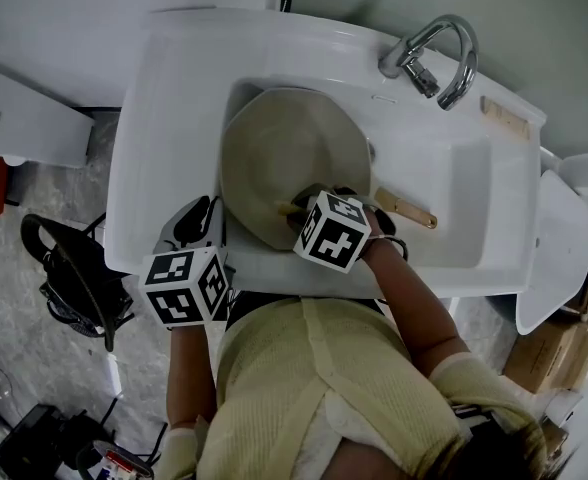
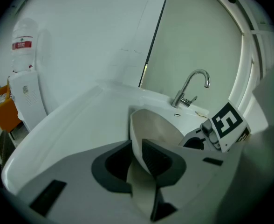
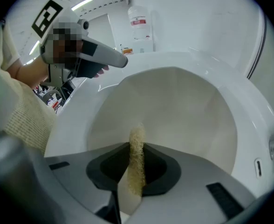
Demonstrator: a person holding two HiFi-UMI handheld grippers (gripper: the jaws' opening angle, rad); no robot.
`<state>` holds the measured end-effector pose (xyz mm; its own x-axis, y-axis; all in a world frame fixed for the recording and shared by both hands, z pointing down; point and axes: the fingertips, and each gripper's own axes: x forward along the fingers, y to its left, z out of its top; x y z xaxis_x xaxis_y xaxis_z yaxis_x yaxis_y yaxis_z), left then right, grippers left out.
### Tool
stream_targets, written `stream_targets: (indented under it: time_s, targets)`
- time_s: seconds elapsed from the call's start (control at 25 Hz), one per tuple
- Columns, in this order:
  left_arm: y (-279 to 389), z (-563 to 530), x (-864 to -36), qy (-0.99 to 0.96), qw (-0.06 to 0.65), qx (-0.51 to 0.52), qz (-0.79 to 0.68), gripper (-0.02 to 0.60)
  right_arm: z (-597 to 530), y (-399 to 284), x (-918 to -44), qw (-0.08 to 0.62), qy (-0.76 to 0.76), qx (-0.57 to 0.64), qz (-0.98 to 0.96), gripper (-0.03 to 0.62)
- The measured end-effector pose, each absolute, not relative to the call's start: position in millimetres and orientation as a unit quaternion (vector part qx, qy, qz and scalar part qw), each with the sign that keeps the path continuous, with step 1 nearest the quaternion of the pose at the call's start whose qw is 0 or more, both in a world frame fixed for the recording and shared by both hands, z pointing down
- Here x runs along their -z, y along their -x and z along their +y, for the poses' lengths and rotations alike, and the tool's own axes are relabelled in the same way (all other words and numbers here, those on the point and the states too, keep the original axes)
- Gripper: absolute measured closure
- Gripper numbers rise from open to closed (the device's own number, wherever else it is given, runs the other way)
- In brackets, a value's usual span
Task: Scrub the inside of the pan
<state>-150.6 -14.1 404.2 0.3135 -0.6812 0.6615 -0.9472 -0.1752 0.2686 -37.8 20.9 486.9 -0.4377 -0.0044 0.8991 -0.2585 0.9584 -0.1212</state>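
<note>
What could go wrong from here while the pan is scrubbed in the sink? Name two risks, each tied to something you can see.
1. The left gripper holds the pan only by its thin rim, tilted up in the sink. Scrubbing pressure may twist it loose.
2. The right gripper pinches the scrub pad edge-on, with little of it sticking out. The pad might slip, or the jaws might scrape the pan.

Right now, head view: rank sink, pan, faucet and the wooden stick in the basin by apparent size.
1. sink
2. pan
3. faucet
4. wooden stick
The faucet rises toward the camera, so its lead over the stick is less sure.
</note>
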Motion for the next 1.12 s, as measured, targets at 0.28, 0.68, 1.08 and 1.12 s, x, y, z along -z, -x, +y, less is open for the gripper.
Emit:
stream_targets:
  time_s: [0.28,0.68,1.08,1.12]
  targets:
    - [151,-14,-398,-0.744,0.331,-0.191,-0.549,0.463,3,40,-460,0.451,-0.146,-0.145,-0.868,0.516]
    - [147,-19,-392,-0.751,0.323,-0.188,-0.545,0.463,-26,33,-427,0.339,-0.233,-0.180,-0.894,0.516]
    - [143,-22,-386,-0.756,0.321,-0.175,-0.543,0.466,-42,21,-398,0.257,-0.293,-0.189,-0.902,0.516]
    - [143,-22,-385,-0.756,0.321,-0.174,-0.543,0.468,-43,19,-395,0.248,-0.300,-0.187,-0.902,0.516]
